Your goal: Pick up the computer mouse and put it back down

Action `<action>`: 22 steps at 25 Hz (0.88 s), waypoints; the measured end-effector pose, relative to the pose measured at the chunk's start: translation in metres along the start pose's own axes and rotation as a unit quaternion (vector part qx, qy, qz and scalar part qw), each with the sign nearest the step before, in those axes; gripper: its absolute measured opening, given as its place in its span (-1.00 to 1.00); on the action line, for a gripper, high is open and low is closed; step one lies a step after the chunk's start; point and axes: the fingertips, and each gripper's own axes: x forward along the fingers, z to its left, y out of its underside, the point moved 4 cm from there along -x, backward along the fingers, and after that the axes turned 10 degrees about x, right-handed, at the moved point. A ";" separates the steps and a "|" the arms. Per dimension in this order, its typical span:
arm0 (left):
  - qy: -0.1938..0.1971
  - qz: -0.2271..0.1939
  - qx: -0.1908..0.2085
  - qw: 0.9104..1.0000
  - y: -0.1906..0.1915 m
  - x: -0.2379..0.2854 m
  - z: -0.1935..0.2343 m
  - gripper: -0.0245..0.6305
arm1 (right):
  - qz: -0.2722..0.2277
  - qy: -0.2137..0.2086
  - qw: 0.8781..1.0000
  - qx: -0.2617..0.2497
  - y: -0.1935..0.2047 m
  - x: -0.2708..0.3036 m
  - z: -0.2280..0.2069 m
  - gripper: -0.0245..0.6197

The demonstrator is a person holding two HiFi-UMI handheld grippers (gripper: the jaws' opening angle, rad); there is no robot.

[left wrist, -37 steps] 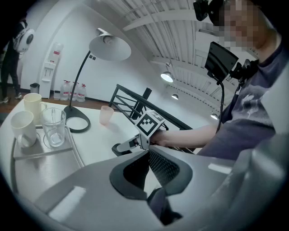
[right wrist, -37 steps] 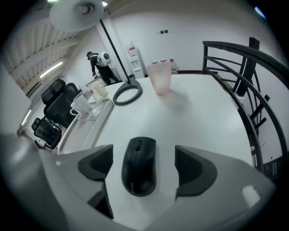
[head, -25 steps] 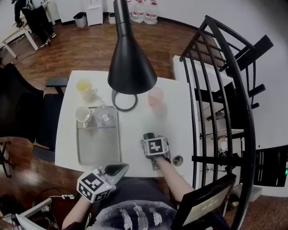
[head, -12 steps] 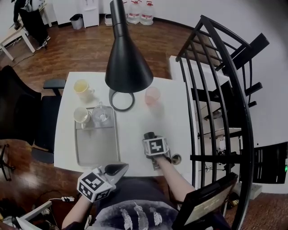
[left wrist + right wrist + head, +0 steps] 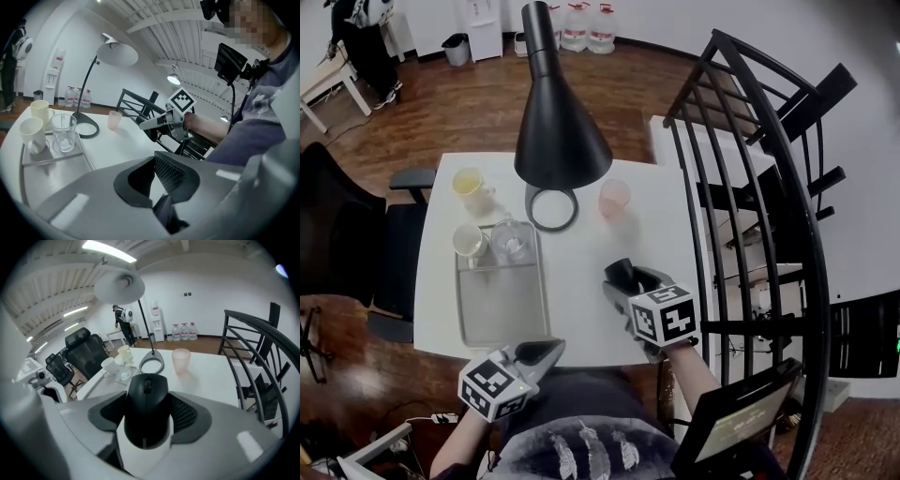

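A black computer mouse (image 5: pixel 146 409) sits between the pads of my right gripper (image 5: pixel 147 420), which is shut on its sides. In the head view the mouse (image 5: pixel 622 274) and right gripper (image 5: pixel 625 281) hang above the right part of the white table (image 5: pixel 581 253), clear of its top. The left gripper view shows the right gripper (image 5: pixel 149 124) raised over the table with the dark mouse (image 5: pixel 151 134) under its fingers. My left gripper (image 5: pixel 546 351) stays at the table's near edge, shut with nothing in it (image 5: pixel 157 180).
A grey tray (image 5: pixel 502 309) on the left holds a white mug (image 5: pixel 470 241) and a glass mug (image 5: pixel 512 240). Behind stand a yellow mug (image 5: pixel 471 185), a black desk lamp (image 5: pixel 558 122) and a pink cup (image 5: pixel 614 199). A black metal frame (image 5: pixel 750 187) borders the table's right side.
My right gripper has closed on the mouse and lifted it off the table, toward the camera and a little right. The left gripper has not moved.
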 end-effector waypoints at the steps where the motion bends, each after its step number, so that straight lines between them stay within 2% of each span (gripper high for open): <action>1: 0.001 0.000 0.002 1.000 -0.001 0.000 0.000 -0.88 | -0.009 -0.007 1.000 0.000 -0.006 -0.010 0.002 -0.02; 10: 0.003 -0.011 0.008 1.000 -0.007 -0.001 -0.003 -0.88 | -0.058 -0.063 0.995 -0.042 -0.030 -0.082 0.034 -0.02; 18: 0.003 -0.011 0.010 1.000 -0.008 -0.002 -0.005 -0.88 | -0.092 -0.105 0.987 -0.080 -0.040 -0.115 0.057 -0.02; 22: -0.003 -0.012 0.010 1.000 -0.006 -0.003 -0.005 -0.88 | -0.096 -0.110 0.984 -0.099 -0.039 -0.122 0.064 -0.02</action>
